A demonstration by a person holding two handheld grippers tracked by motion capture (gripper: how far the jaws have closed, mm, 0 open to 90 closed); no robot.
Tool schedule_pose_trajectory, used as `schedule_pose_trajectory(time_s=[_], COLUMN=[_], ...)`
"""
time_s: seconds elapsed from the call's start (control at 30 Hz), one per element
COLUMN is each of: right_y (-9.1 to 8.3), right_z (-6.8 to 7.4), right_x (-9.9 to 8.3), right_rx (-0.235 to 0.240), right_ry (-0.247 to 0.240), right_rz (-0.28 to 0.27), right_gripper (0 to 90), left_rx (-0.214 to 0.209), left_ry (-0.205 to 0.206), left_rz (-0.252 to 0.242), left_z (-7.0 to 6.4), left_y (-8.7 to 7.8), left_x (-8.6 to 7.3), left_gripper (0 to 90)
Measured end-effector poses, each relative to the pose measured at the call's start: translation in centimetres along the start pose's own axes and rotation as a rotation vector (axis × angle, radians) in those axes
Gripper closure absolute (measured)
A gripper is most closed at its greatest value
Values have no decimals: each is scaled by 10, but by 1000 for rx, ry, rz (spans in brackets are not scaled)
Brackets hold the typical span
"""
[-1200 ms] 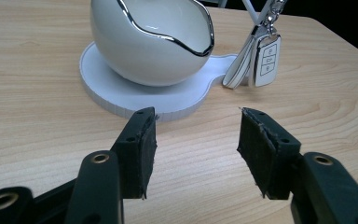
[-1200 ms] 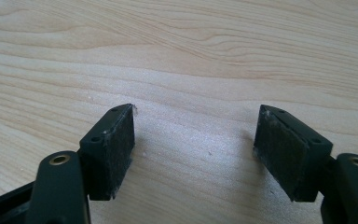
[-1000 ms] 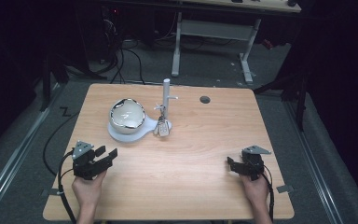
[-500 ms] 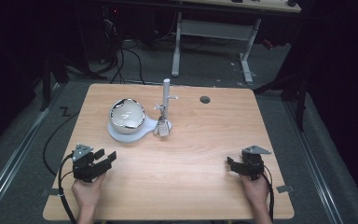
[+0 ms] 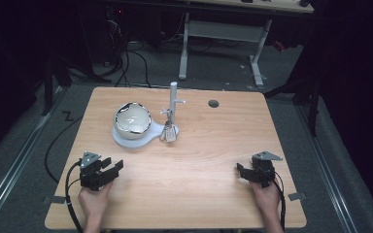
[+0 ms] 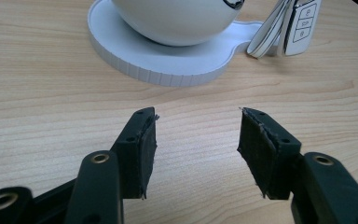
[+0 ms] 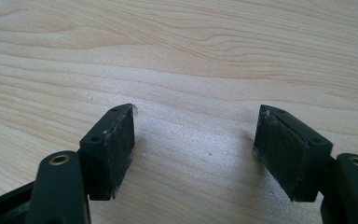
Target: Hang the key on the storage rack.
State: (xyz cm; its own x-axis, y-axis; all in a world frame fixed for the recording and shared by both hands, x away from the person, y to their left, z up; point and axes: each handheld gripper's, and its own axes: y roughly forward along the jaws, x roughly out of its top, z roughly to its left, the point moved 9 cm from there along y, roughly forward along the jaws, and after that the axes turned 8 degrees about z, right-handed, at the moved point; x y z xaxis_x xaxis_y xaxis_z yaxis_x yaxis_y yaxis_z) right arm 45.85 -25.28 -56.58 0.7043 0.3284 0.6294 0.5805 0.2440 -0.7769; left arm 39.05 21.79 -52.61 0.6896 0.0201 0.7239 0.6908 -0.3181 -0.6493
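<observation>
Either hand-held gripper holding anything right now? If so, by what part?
Nothing is held. The left hand-held gripper and the right hand-held gripper both have their jaws open with only bare table between them. The keys hang untouched on the stand.

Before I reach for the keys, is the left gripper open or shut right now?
Open. In the left gripper view the left gripper shows bare table in a wide gap between its two pads, holding nothing.
</observation>
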Motion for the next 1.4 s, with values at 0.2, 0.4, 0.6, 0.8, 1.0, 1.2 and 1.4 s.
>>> schedule_pose_trajectory(time_s=[0.2, 0.4, 0.6, 0.8, 1.0, 1.2, 1.4], right_y=[0, 0, 0, 0, 0, 0, 0], right_z=[0, 0, 0, 0, 0, 0, 0], right_x=[0, 0, 0, 0, 0, 0, 0], right_rx=[0, 0, 0, 0, 0, 0, 0], right_ry=[1, 1, 1, 0, 1, 1, 1], right_rz=[0, 0, 0, 0, 0, 0, 0], right_gripper=[289, 289, 289, 290, 289, 289, 289], left_rx=[5, 9, 15, 21, 30, 52, 75], left_ry=[17, 26, 31, 31, 33, 47, 62], left_rz=[26, 37, 56, 61, 63, 66, 72], left_z=[-3, -5, -6, -7, -5, -4, -4], left_y=[9, 13, 20, 24, 24, 27, 30], left_x=[-2, -4, -9, -13, -14, -15, -17], left_gripper=[464, 463, 461, 461, 459, 459, 459])
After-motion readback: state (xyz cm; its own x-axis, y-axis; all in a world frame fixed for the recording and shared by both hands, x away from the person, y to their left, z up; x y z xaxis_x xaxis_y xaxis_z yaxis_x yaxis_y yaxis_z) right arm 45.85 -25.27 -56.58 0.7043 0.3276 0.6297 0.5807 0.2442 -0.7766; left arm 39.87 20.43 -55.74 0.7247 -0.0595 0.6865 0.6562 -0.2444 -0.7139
